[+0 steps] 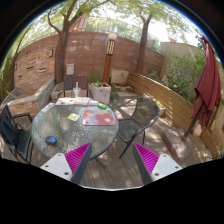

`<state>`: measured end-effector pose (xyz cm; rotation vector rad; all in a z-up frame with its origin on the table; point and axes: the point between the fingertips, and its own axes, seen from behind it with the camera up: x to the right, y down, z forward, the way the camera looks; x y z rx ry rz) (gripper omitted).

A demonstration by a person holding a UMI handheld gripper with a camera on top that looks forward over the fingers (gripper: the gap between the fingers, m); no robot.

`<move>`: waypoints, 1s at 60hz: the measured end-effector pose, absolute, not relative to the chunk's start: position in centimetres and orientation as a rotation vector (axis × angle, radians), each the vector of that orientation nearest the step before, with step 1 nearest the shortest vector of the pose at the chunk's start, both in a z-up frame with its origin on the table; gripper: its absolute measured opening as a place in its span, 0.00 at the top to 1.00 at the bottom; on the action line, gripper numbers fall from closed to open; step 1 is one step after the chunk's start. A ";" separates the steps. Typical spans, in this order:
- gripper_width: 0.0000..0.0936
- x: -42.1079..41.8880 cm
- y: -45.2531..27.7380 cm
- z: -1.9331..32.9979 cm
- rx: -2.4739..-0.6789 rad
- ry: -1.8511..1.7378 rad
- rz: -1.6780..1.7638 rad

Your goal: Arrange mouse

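Note:
A round glass table (60,128) stands on a wooden deck, well beyond my fingers and to their left. A small dark blue object (51,139) lies near the table's near edge; it may be the mouse, but it is too small to tell. A reddish flat mat (98,117) lies on the table's right part, with a yellow item (73,117) to its left. My gripper (113,160) is open and empty above the deck boards, with its magenta pads (80,160) wide apart.
Dark metal chairs stand at the table's left (14,132) and right (140,118). A brick wall (85,55) and trees lie behind. A wooden fence (165,100) and a folded red umbrella (208,85) are on the right. Deck boards (112,168) lie under the fingers.

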<state>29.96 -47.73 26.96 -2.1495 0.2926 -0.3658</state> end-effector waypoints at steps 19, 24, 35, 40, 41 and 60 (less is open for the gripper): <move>0.10 25.6 -49.5 18.0 -2.252 0.241 -0.284; 0.09 21.9 -49.1 13.7 -2.316 0.172 -0.223; 0.09 12.6 -43.1 7.1 -2.347 0.020 -0.074; 0.10 9.2 -38.3 5.6 -2.319 -0.016 -0.029; 0.10 8.4 -37.4 5.0 -2.313 -0.023 -0.031; 0.10 3.7 -24.8 -0.4 -2.317 -0.097 -0.076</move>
